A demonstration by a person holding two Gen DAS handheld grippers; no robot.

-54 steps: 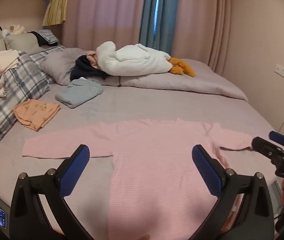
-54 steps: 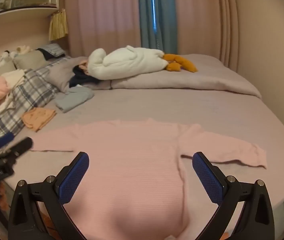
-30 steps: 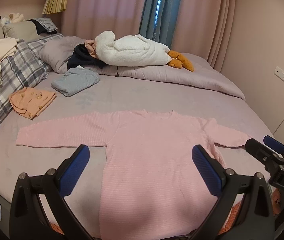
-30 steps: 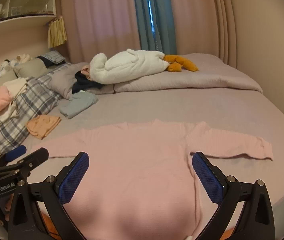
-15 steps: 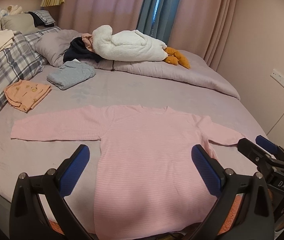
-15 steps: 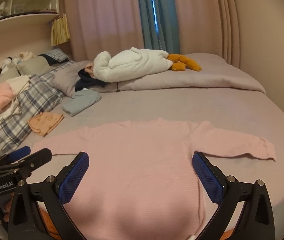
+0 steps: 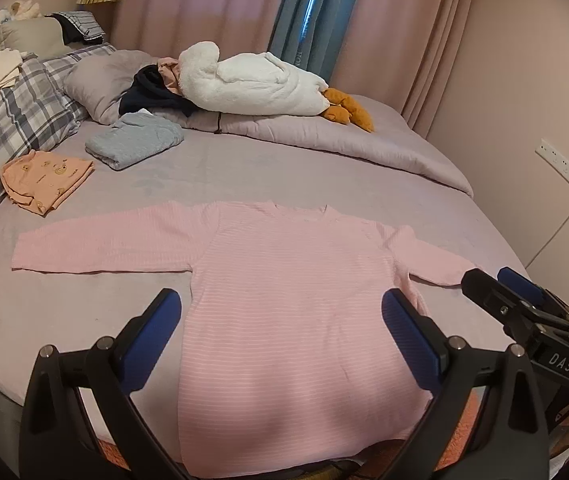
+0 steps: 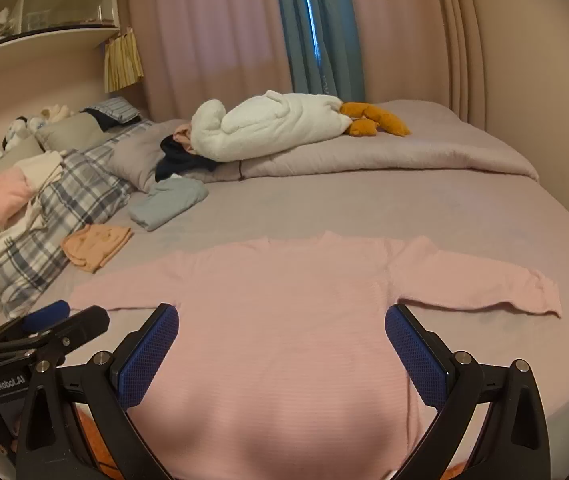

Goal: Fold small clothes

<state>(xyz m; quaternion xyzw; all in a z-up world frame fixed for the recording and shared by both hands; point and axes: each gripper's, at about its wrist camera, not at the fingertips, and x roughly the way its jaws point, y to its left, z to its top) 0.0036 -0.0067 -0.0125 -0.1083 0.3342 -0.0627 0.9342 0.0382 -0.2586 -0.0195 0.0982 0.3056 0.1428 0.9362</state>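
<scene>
Pink and finely ribbed, the long-sleeved top (image 7: 292,300) was spread flat and face-up on the mauve bed (image 7: 268,168), its hem drawn to the near edge and its neckline pointed toward the far pillows, a layout judged to have been chosen so that both sleeves could be reached and folded inward. The sleeves were stretched out to either side, the right sleeve (image 8: 480,284) showing a slight ripple near its cuff, while the body lay smooth. Over the hem, the left gripper (image 7: 280,332) was held with its jaws spread wide and nothing between them, and the right gripper (image 8: 282,344) was likewise held wide apart and empty, neither one touching the fabric as far as could be told; each could be seen at the margin of the other's view. The folding itself was judged not yet begun, the garment having only been laid out. Further back on the bed, a folded grey garment (image 7: 134,142) and a folded orange garment (image 7: 46,176) were set well apart from the top, presumably as finished pieces kept out of the working area. Beyond them, a white plush toy (image 7: 252,80) with orange feet was rested on the rolled duvet, and a plaid blanket (image 7: 16,120) carrying loose clothes was left along the left side.
</scene>
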